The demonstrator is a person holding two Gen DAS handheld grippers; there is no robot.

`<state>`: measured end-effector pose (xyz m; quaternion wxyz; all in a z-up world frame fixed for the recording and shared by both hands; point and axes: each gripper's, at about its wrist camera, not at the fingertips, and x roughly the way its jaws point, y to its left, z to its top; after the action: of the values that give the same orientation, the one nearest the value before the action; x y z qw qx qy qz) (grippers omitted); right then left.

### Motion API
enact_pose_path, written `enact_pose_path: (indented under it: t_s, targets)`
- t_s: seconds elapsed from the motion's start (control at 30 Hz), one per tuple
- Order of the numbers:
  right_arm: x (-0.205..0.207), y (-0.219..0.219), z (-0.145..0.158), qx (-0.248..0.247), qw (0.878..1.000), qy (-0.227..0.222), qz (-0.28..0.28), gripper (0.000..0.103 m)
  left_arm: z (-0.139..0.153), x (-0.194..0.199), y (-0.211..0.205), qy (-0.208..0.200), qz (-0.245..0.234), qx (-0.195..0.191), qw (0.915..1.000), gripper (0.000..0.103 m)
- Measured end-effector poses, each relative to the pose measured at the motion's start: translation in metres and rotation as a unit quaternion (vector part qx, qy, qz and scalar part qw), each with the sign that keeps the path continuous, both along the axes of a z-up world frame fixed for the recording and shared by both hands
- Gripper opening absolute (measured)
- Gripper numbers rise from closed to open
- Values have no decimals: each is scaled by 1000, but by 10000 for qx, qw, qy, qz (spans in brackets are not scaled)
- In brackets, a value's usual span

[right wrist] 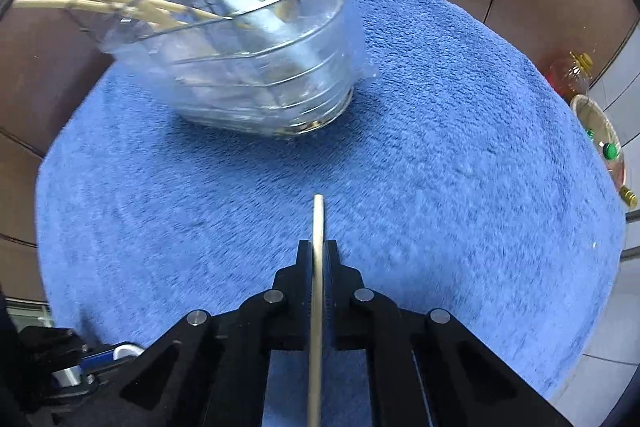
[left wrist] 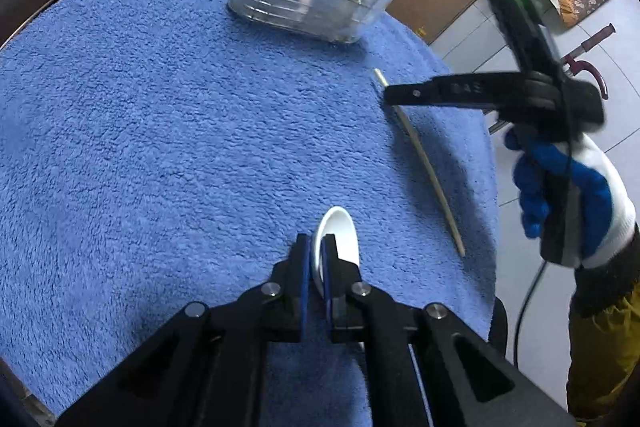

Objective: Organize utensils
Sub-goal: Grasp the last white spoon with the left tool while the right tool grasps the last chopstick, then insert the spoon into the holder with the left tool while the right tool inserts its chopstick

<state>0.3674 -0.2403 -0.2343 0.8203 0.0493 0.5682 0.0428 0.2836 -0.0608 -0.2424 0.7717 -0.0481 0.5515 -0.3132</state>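
Both jaws are clamped: left gripper pinches a glossy white spoon, right gripper a pale chopstick, over the blue towel near the clear holder.

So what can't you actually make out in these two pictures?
- White spoon, left wrist view: its handle is hidden behind the left gripper.
- Chopstick, right wrist view: its rear end runs off the bottom edge, between the right gripper fingers.
- Utensil holder, right wrist view: motion blur smears its contents, so counting the sticks is guesswork; in the left wrist view its top is cut off.
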Motion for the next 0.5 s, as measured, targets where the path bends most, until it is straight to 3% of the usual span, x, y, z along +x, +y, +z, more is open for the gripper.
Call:
enact_pose_path:
  t_s: [0.23, 0.5]
  targets:
    - [-57, 7, 45, 321, 9963, -767, 195, 6, 24, -28, 11, -500, 259, -204, 9982, 5]
    - [-121, 12, 104, 491, 9833, -1718, 351, 6, 67, -63, 22, -1026, 550, -457, 9922, 5]
